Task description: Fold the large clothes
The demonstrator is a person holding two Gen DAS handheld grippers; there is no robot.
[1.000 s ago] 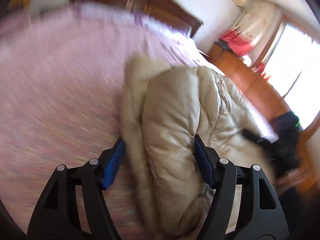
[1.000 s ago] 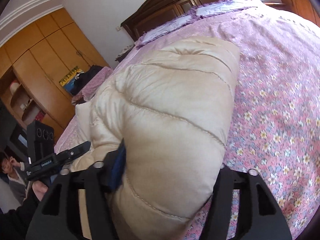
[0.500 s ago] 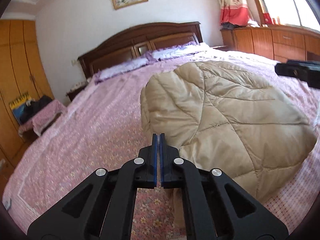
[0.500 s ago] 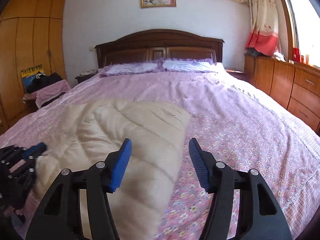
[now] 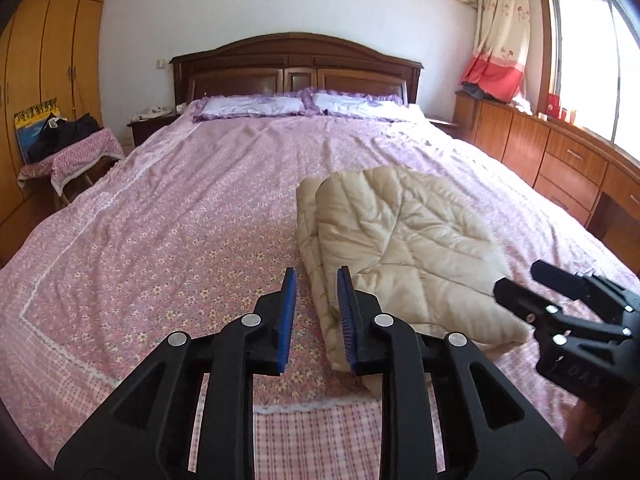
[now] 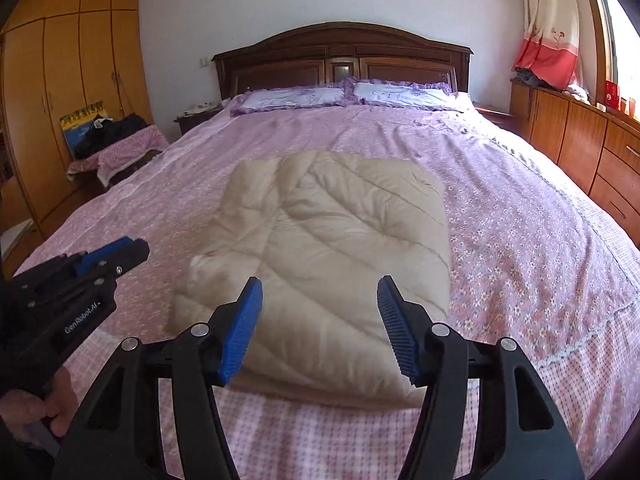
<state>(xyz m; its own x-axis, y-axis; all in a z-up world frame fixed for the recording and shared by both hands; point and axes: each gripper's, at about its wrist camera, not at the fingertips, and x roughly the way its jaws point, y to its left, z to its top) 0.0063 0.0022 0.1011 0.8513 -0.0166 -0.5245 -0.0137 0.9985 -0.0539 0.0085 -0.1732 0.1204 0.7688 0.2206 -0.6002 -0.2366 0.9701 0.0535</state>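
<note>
Fingers of the left gripper are opening, nothing between them; right gripper fingers stand wide apart, empty. Folded beige quilted coat lies on the floral bedspread, clear of both. "GenRobot.AI" marks the left gripper's body. Both grippers tilt downward.

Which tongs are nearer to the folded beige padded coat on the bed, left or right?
Right. The right tongs hang open over the padded coat's near edge; the left tongs, opening, are beside its left edge, holding nothing.
</note>
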